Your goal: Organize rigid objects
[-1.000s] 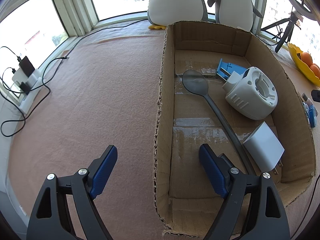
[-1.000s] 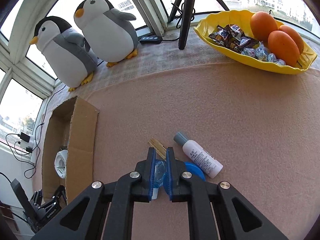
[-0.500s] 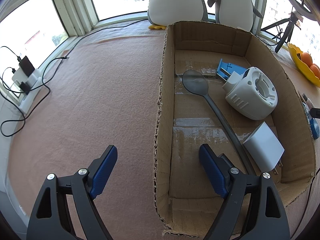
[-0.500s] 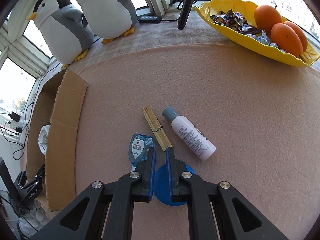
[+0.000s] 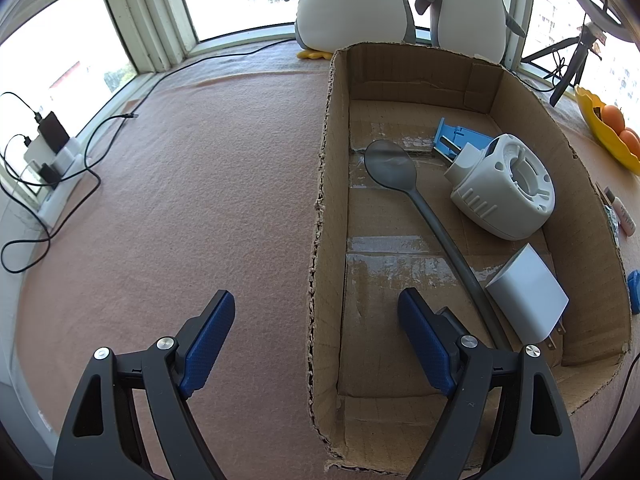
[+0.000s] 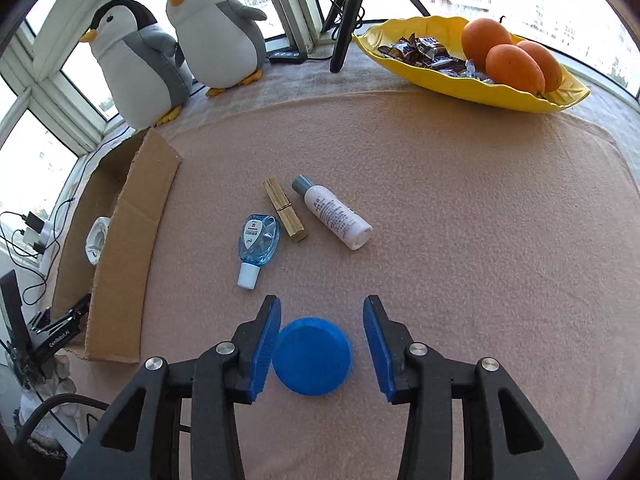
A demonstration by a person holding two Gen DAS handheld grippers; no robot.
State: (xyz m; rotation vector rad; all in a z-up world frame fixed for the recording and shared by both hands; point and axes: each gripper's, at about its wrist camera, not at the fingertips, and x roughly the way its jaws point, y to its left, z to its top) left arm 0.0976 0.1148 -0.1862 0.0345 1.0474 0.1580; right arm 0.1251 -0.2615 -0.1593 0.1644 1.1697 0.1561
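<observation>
Blue pads line the right claw (image 6: 320, 346), spread wide around a blue round lid (image 6: 313, 355) lying flat on the pink felt bench (image 6: 460, 208); the left pad seems to touch it. Beyond lie a clear blue bottle (image 6: 258, 240) with a small unreadable label, a wooden clothespin (image 6: 285, 210) and a white bottle (image 6: 334, 213) with fine print too small to read. Farther left stands a cardboard box (image 5: 520, 100), holding a grey spoon (image 5: 390, 166), white charger (image 5: 528, 294) and white housing (image 5: 504, 188). The left claw (image 5: 316, 320) gapes empty, straddling the box wall; its body reads "GenRobot.AI".
</observation>
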